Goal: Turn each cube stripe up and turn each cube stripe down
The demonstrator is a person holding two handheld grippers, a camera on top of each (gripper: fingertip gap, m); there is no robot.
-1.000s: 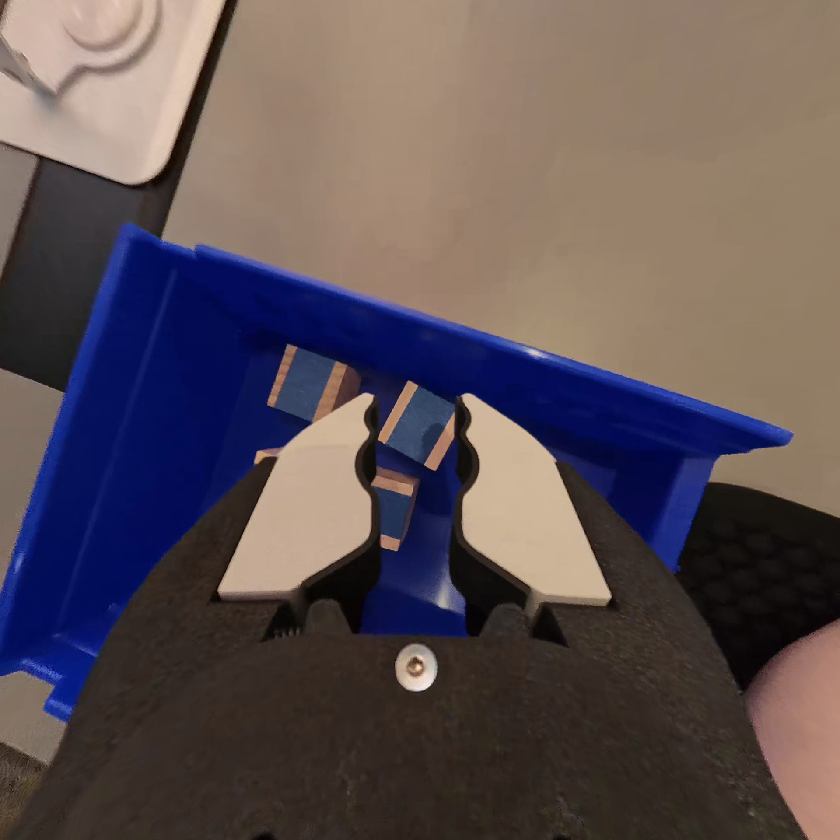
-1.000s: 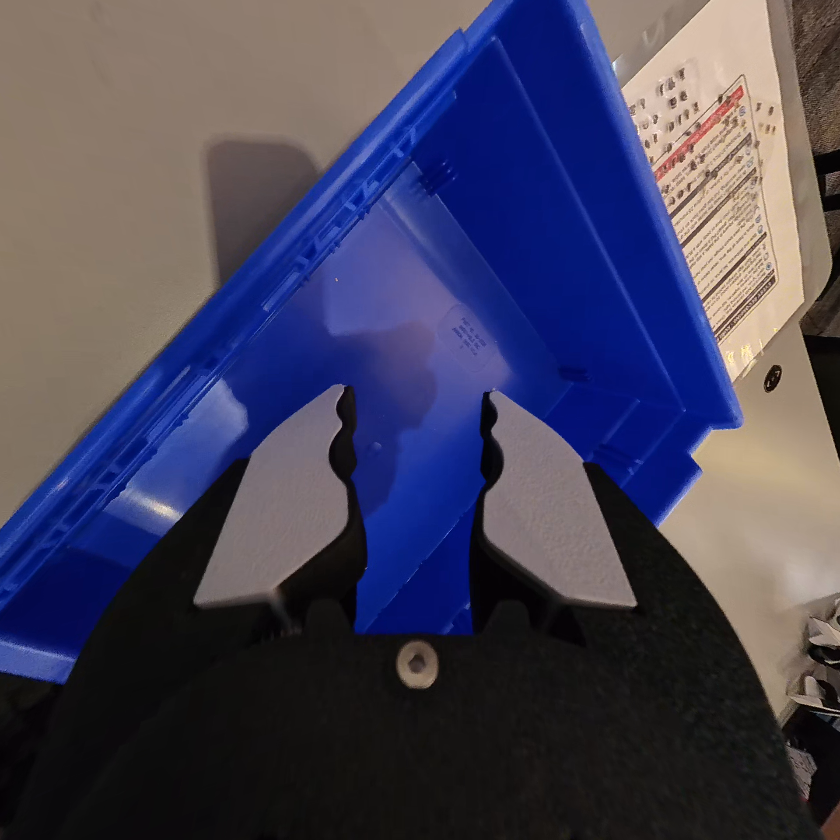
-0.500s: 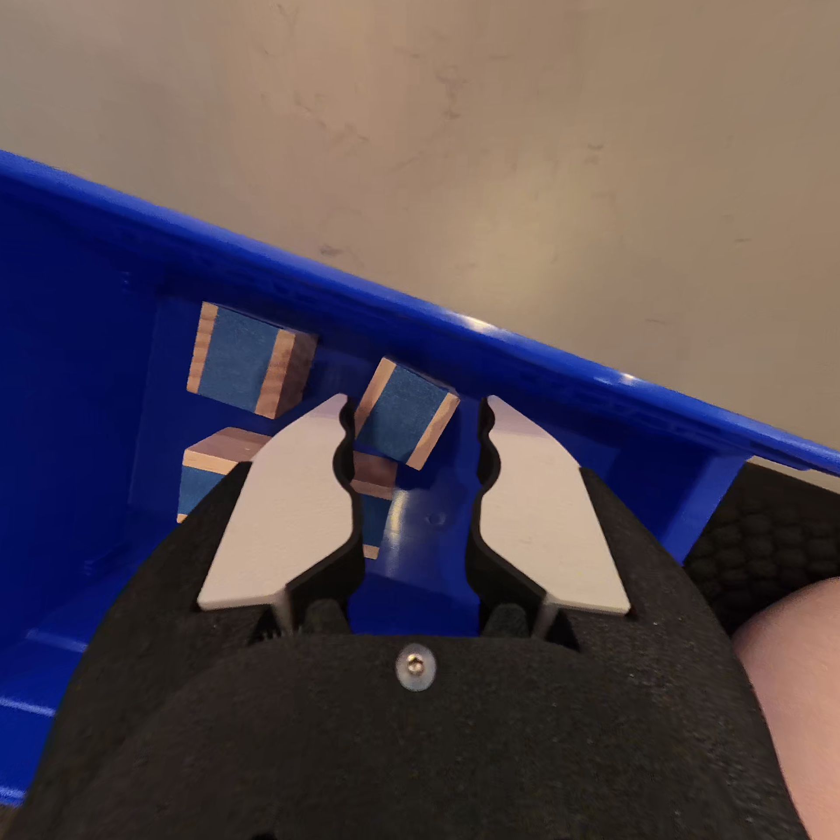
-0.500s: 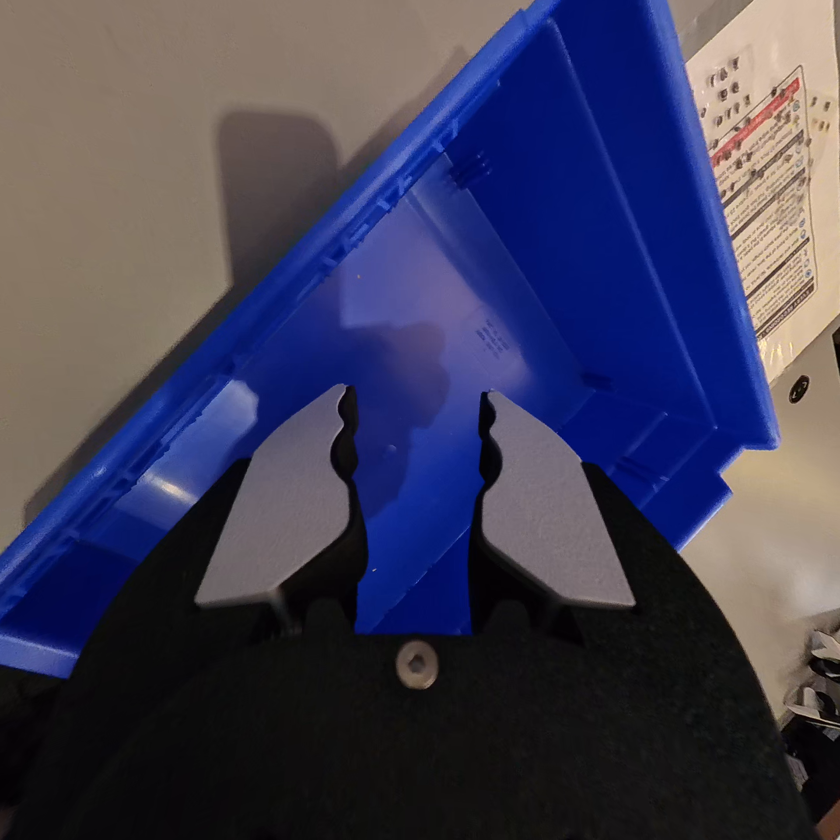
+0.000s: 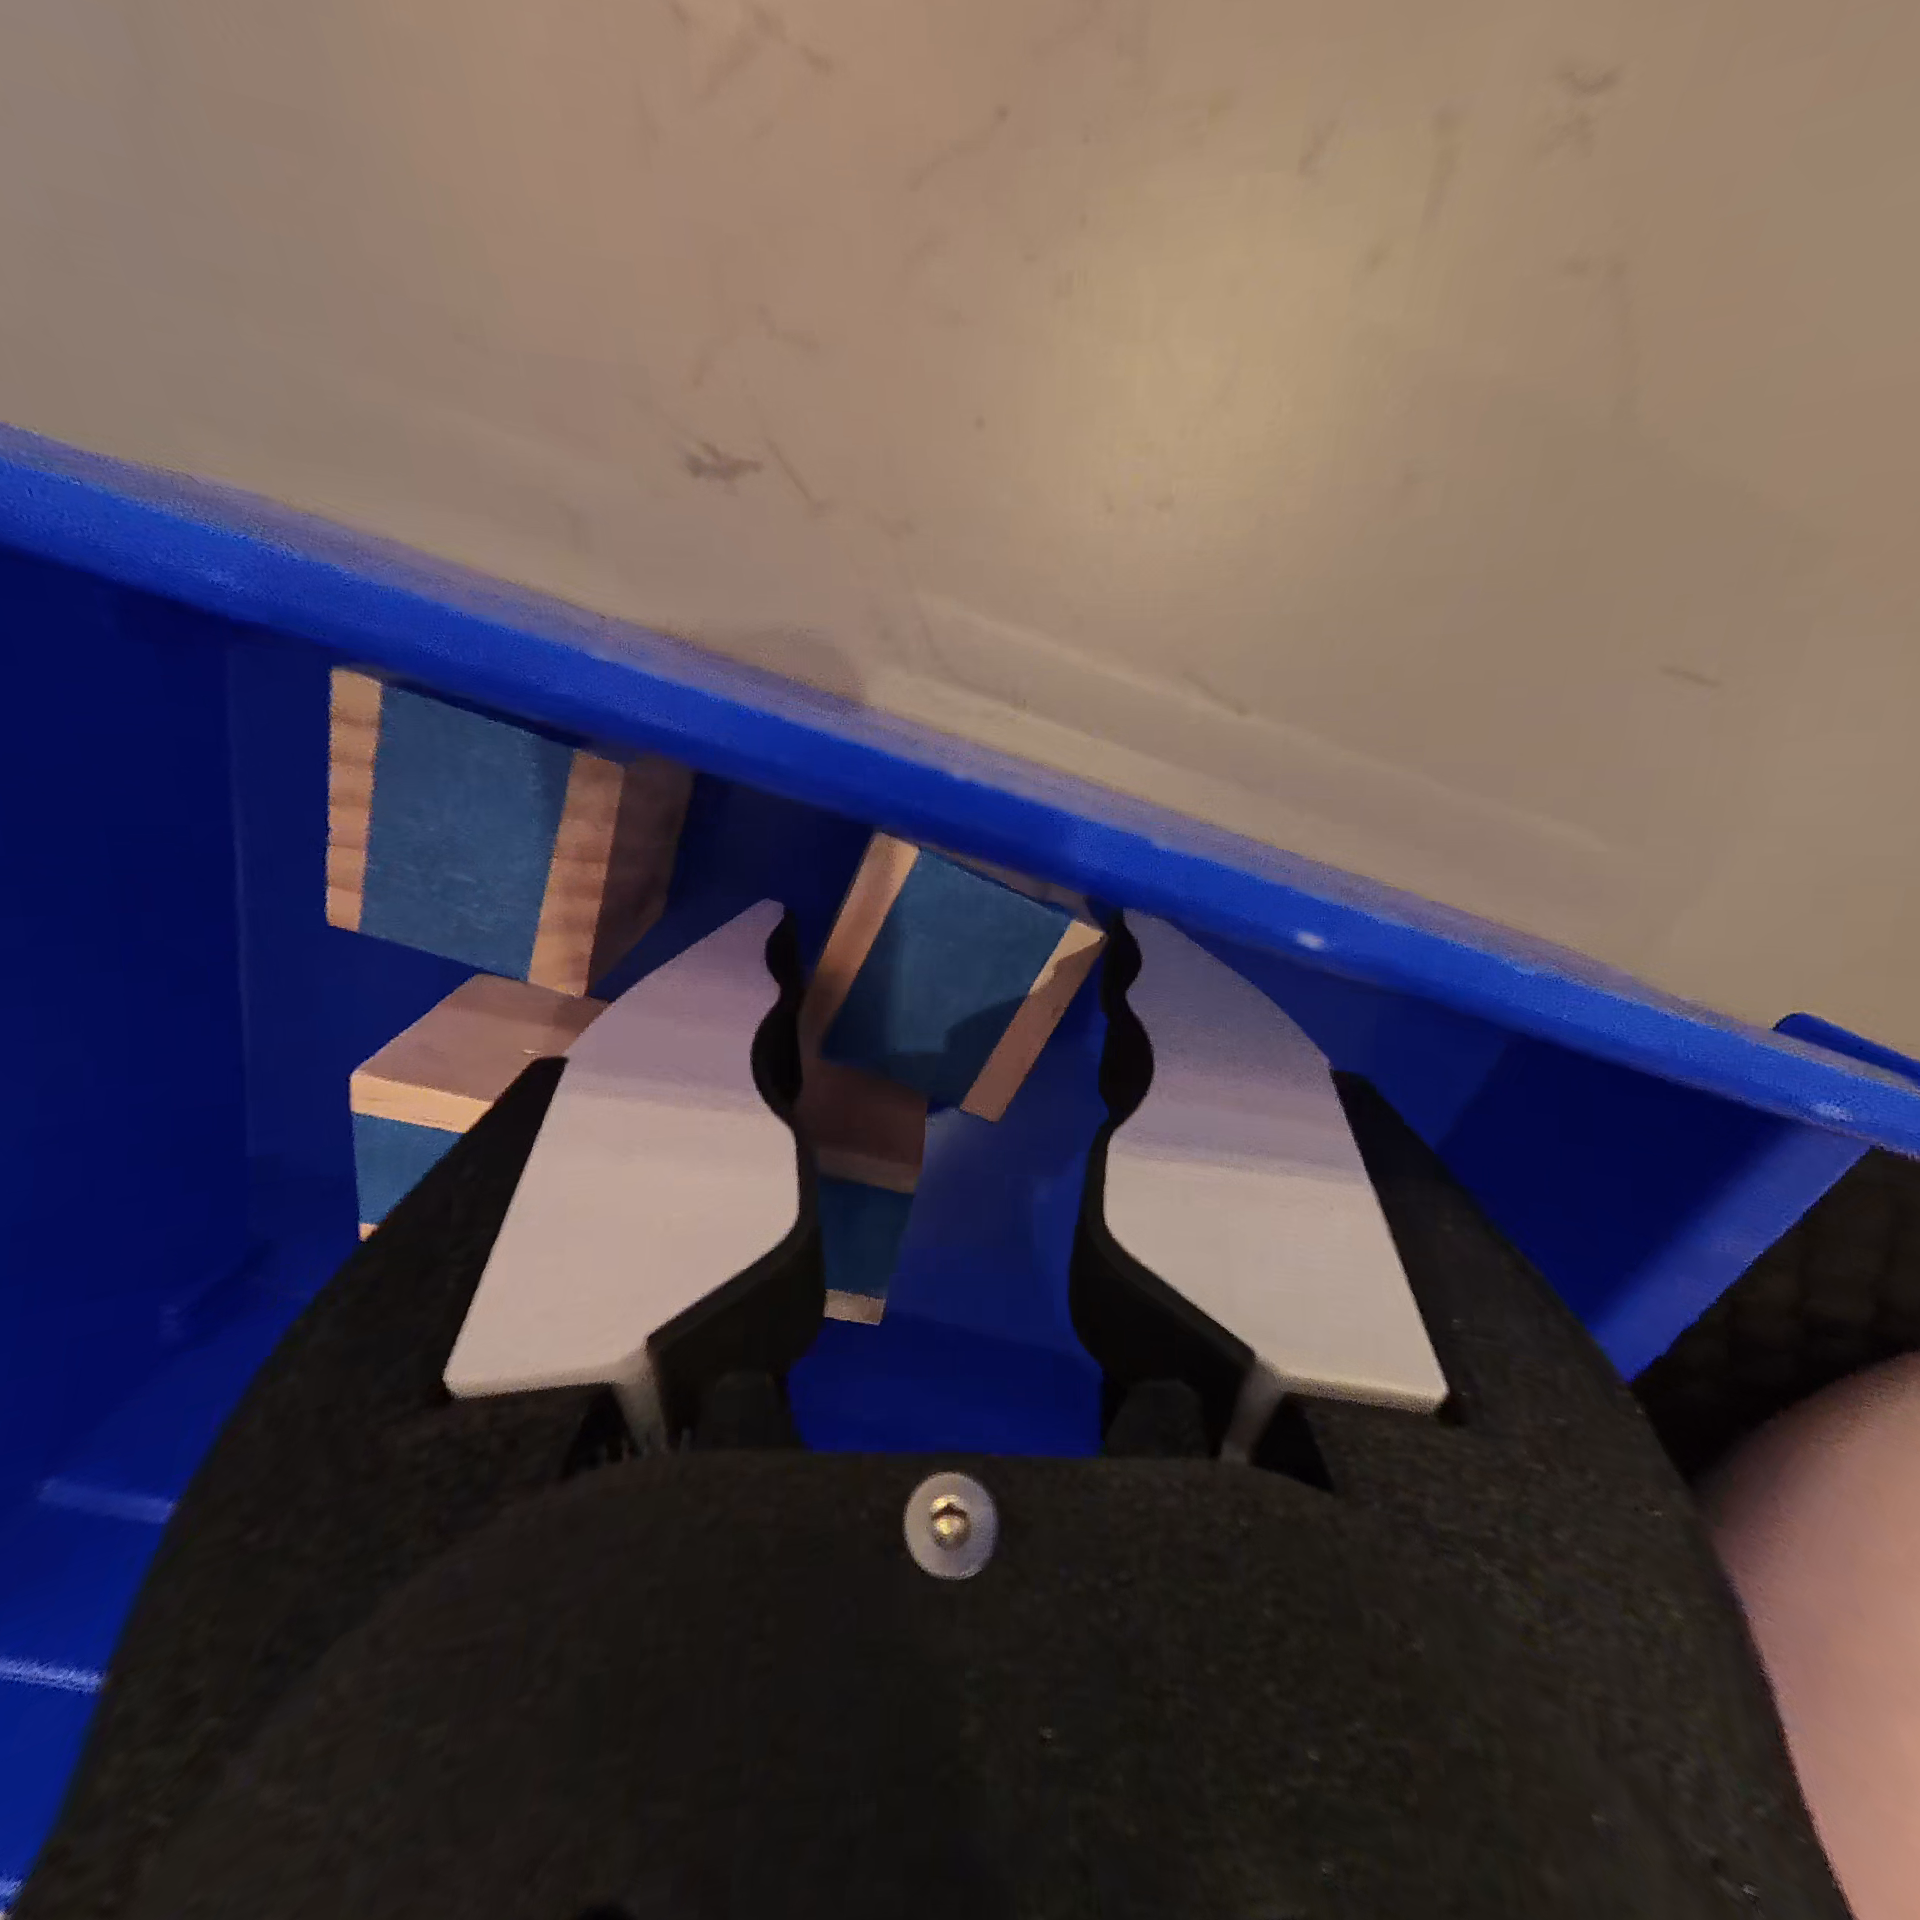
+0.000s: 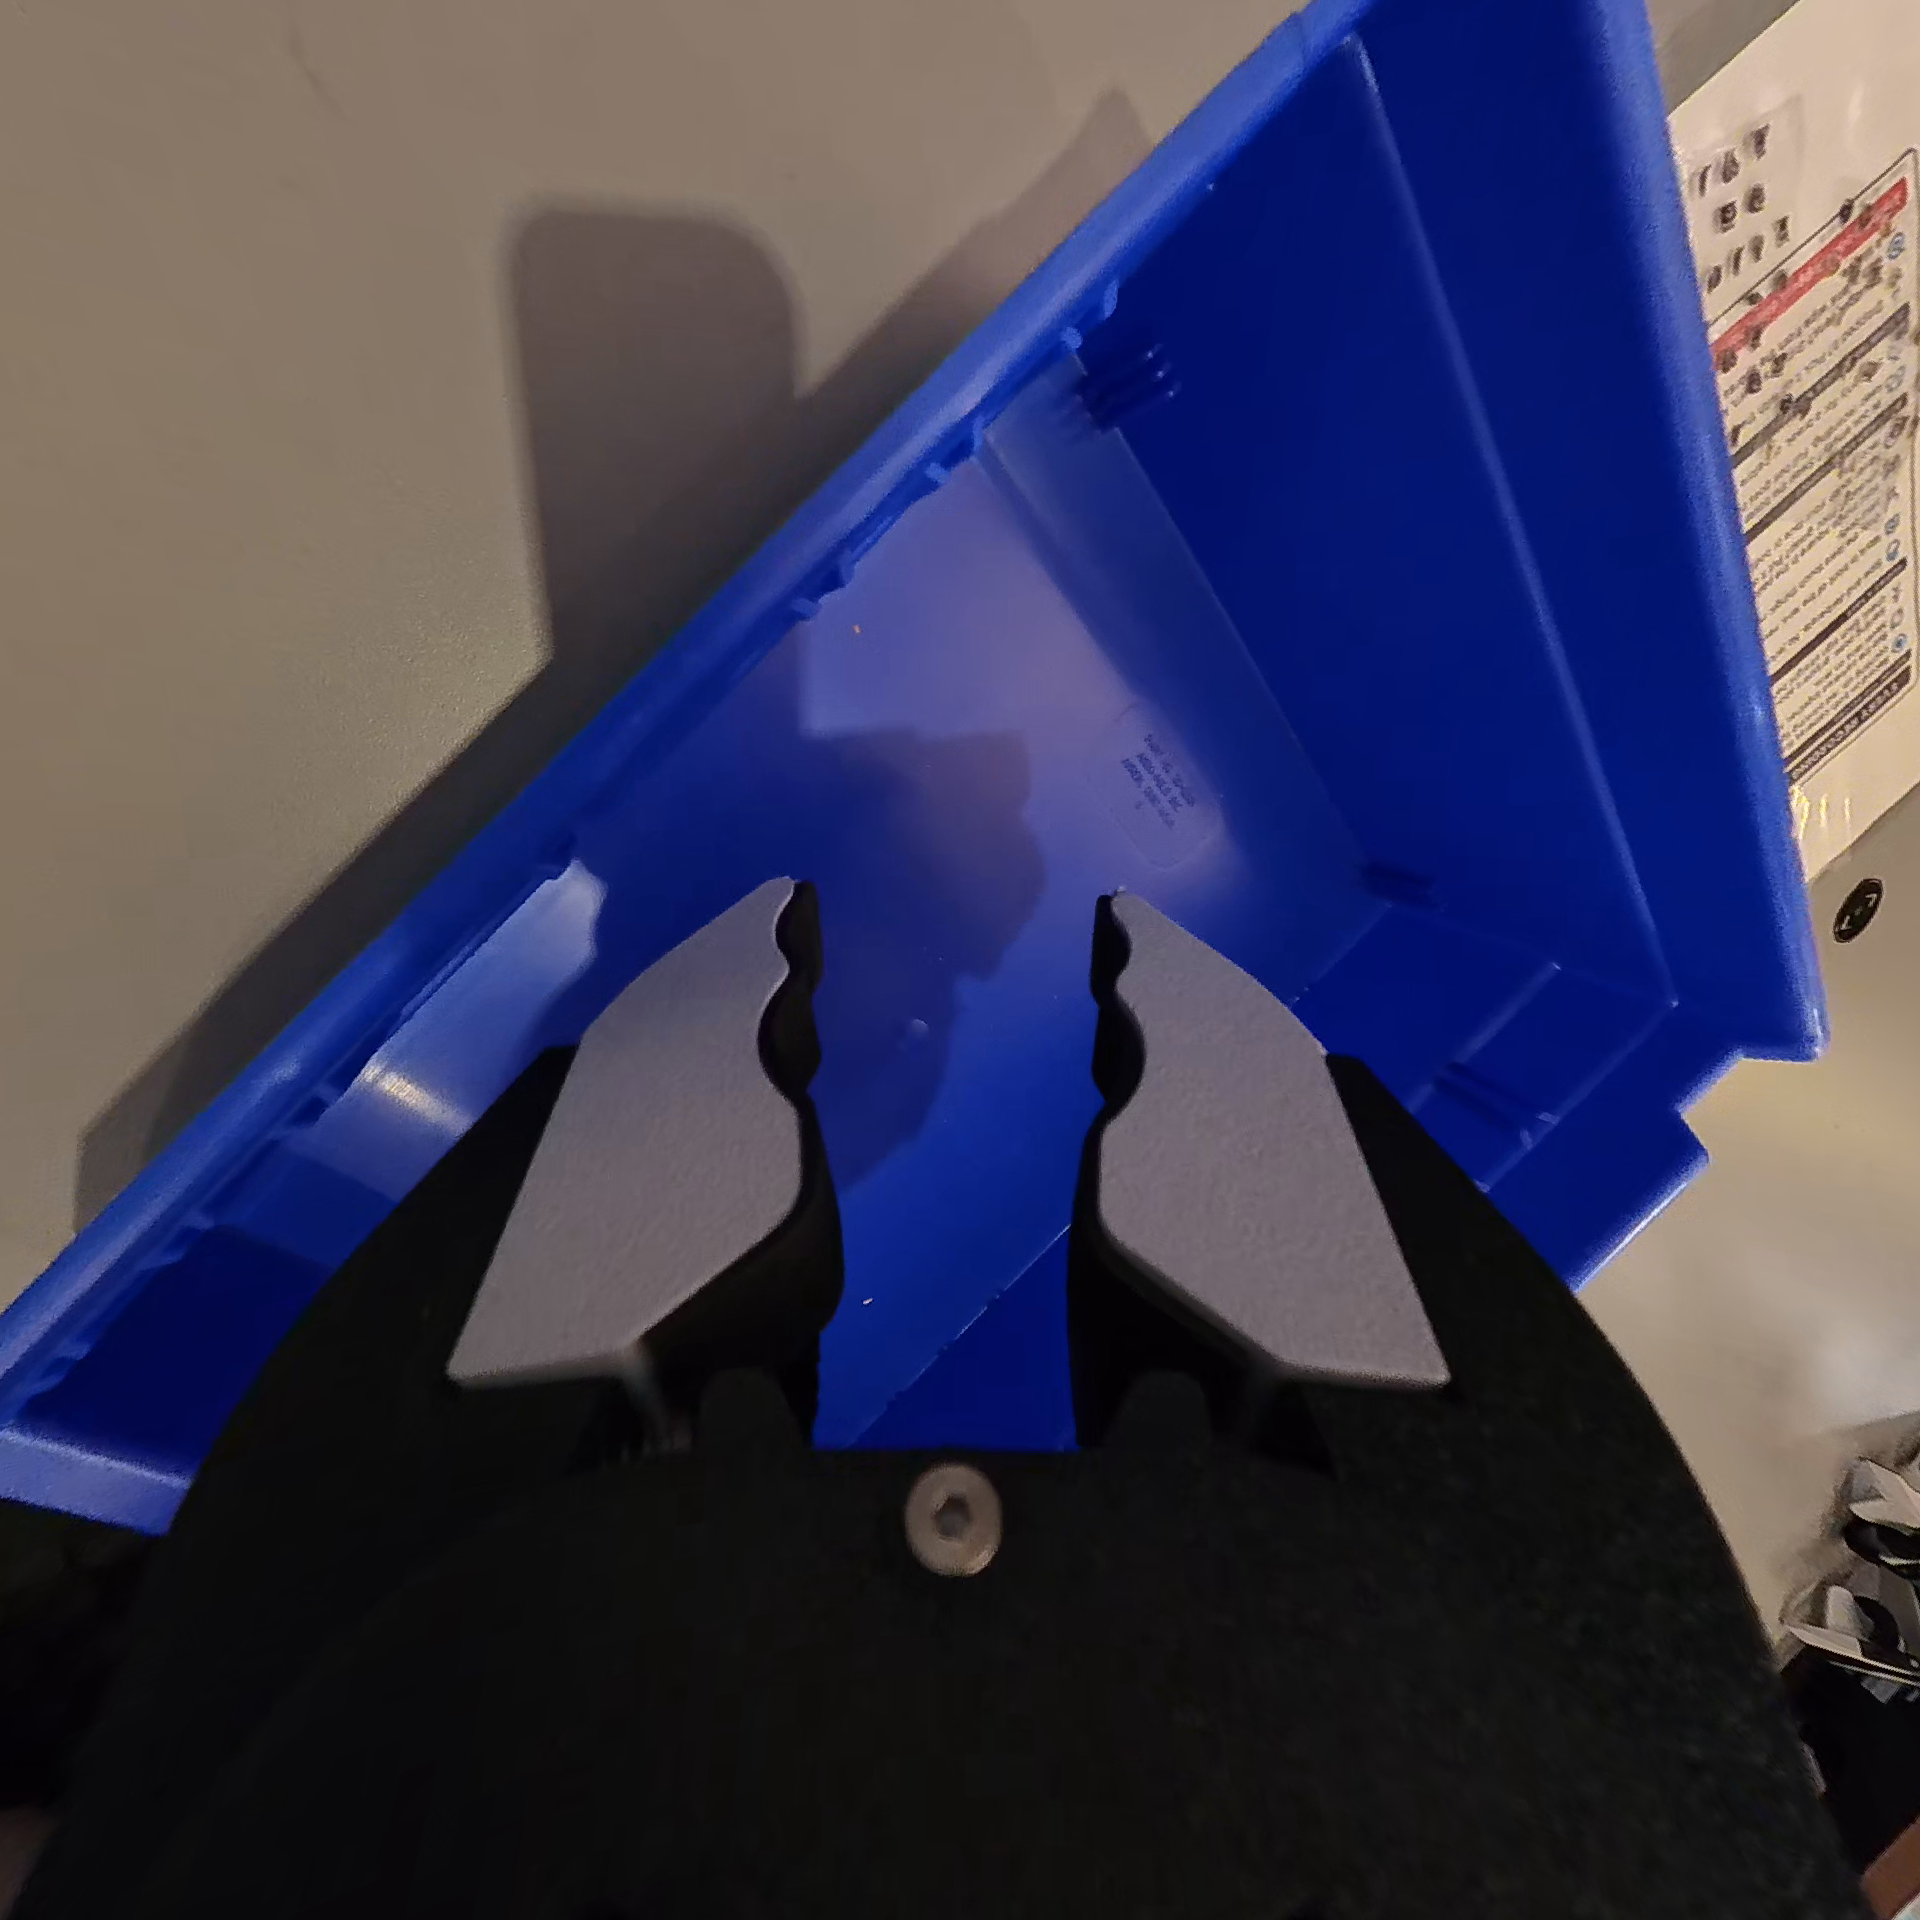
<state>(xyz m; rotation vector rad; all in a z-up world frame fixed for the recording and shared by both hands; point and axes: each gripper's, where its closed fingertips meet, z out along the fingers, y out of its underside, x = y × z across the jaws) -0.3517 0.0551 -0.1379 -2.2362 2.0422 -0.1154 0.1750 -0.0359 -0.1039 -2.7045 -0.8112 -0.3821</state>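
Beige tabletop (image 5: 1143,312) fills the upper frame; the blue bin (image 5: 1351,935) crosses the middle. Since a second ago the left tongs (image 5: 951,920) have closed in, released, and now straddle the tilted cube (image 5: 935,977), stripe facing the camera. Three more cubes sit centre-left. Right tongs (image 6: 951,894), released, hover over bare bin floor. Judgement: grasp imminent, no turning begun.

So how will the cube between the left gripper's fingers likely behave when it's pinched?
The cube looks like solid wood, so probably stiff and light. It sits tilted, propped on another cube, so it may twist or tip as the left gripper closes. Its flat faces shouldn't roll.
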